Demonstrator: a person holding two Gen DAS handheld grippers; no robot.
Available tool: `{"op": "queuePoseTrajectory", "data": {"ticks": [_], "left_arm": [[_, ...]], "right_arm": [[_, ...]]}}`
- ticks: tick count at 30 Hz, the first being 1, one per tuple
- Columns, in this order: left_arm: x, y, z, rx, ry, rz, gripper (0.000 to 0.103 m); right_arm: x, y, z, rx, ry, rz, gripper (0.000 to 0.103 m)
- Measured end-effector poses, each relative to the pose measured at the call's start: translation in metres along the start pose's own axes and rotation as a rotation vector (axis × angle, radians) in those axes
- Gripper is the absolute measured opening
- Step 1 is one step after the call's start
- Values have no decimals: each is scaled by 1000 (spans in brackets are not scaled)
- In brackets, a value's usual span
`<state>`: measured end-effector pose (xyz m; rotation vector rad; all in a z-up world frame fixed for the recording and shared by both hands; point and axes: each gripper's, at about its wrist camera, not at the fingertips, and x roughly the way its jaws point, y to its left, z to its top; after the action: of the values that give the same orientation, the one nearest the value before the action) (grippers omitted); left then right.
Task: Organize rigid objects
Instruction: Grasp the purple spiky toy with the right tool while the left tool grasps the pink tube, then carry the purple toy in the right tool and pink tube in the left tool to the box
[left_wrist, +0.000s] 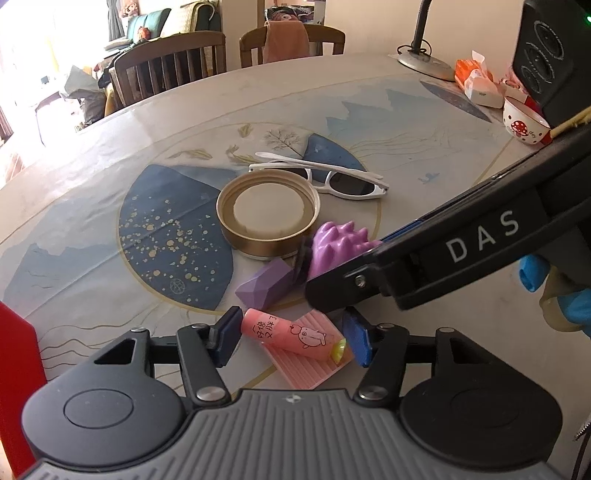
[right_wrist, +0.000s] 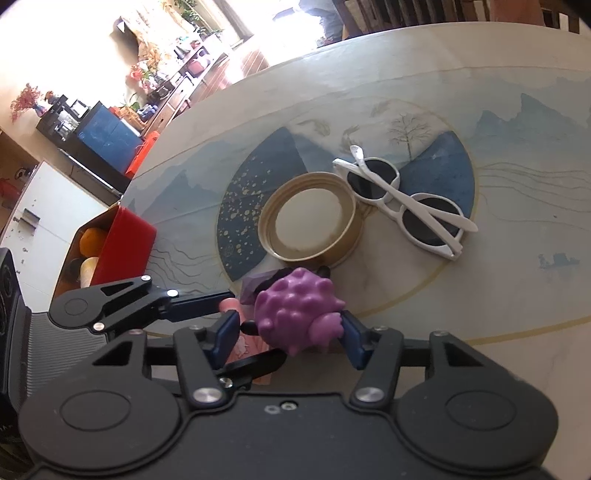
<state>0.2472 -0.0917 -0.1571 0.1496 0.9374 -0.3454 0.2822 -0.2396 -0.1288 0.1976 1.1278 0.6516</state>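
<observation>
Fingers of the right gripper bracket the purple spiky toy, apparently not yet clamped.

It sits low over the counter, just beside the gold lid; next, I'd judge, close, lift, carry to the red box. Left gripper gapes wide around the pink tube, printed with Chinese characters and a bunny, holding nothing. "DAS" reads on the right gripper's arm.
</observation>
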Motion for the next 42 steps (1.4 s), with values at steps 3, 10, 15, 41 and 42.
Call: {"op": "queuePoseTrajectory", "data": {"ticks": [3,10,15,41,42], "left_arm": [[-2,2,-1,-8,-1,8,59],[-15,6,-1,-19,-23,11,59],[-30,8,1,-34,-47,21,59],[-141,91,-42,-255,-117,145,59],[-144,96,-45,-263,-119,153,59]], "right_arm": [[-6,-3,0,29,-25,3,42],[-22,-8,-5,61,-64,0,41],[-36,-7,-10,73,-108,8,40],[-48,90,-10,-19,-205,99,40],[-45,96,-9,-28,-204,103,40]]}}
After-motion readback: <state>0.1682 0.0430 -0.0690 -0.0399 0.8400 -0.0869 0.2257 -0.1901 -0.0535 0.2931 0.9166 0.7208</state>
